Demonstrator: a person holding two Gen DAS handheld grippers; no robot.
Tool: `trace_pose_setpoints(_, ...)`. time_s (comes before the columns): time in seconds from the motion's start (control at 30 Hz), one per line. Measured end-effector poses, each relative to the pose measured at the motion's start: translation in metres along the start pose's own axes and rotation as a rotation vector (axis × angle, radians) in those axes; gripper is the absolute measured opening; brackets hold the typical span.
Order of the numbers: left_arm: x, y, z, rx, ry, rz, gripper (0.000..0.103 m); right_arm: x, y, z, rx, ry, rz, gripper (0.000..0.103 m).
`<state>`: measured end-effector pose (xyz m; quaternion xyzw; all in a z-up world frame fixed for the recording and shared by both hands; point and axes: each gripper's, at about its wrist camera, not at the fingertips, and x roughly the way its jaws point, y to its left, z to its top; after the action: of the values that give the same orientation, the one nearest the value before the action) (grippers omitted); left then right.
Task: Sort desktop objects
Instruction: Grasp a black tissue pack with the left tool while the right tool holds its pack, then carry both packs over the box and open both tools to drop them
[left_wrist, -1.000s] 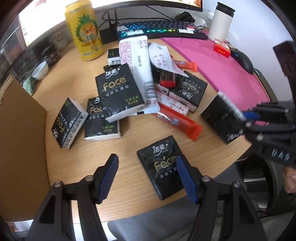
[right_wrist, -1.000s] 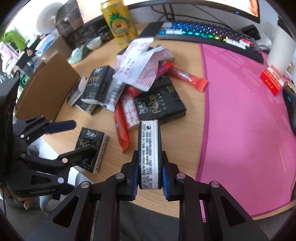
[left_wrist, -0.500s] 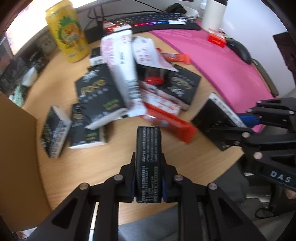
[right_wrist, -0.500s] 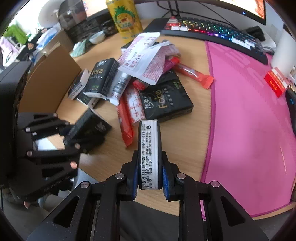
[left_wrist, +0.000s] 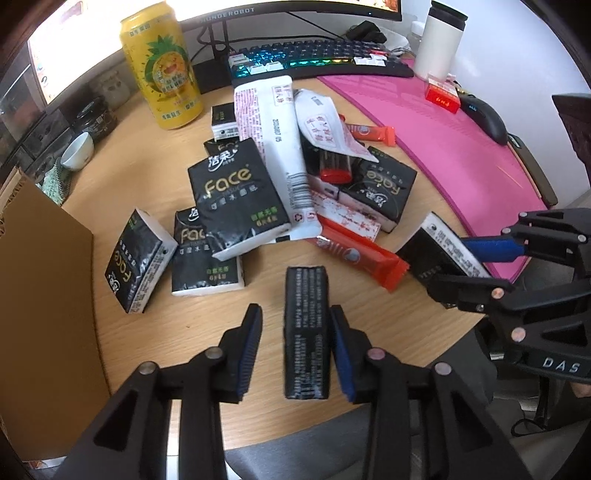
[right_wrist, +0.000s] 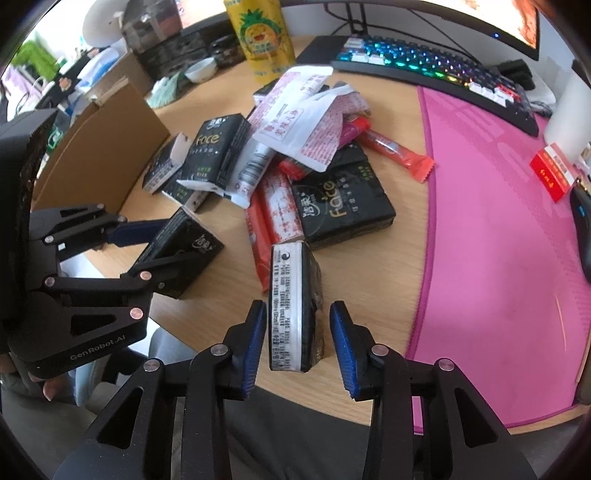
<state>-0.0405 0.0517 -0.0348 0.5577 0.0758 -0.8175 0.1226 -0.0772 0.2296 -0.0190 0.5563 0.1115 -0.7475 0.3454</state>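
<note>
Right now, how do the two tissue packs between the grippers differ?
The left gripper's pack shows an all-black printed edge; the right gripper's pack shows a white label edge. The left pack lies against one pad, while the right pack stands clear of both. Both are edge-up, and both grippers' jaws have just been opening.

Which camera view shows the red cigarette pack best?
The left wrist view: the red cigarette pack lies whole on the pink desk mat, its top face clear. The right wrist view shows it near the edge, more distorted.
</note>
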Motion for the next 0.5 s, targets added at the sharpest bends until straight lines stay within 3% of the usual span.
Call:
trace_pose_setpoints(0.23,0.000,0.002,-0.001,0.001,-0.002,0.004,0.040,0.003,0.004,0.001,-0.019,0.000,-0.014,0.035)
trace_pose_setpoints(0.27,0.001,0.002,-0.001,0.005,-0.003,0.010,0.036,0.003,0.004,0.000,-0.029,-0.008,-0.022,0.020)
trace_pose_setpoints(0.33,0.002,0.001,-0.003,0.016,-0.004,0.011,0.020,0.003,0.002,-0.001,-0.026,-0.008,-0.022,0.020)
trace_pose_setpoints(0.5,-0.012,0.006,-0.006,0.025,-0.029,0.018,0.020,-0.007,0.004,0.001,-0.034,-0.017,-0.026,0.020)
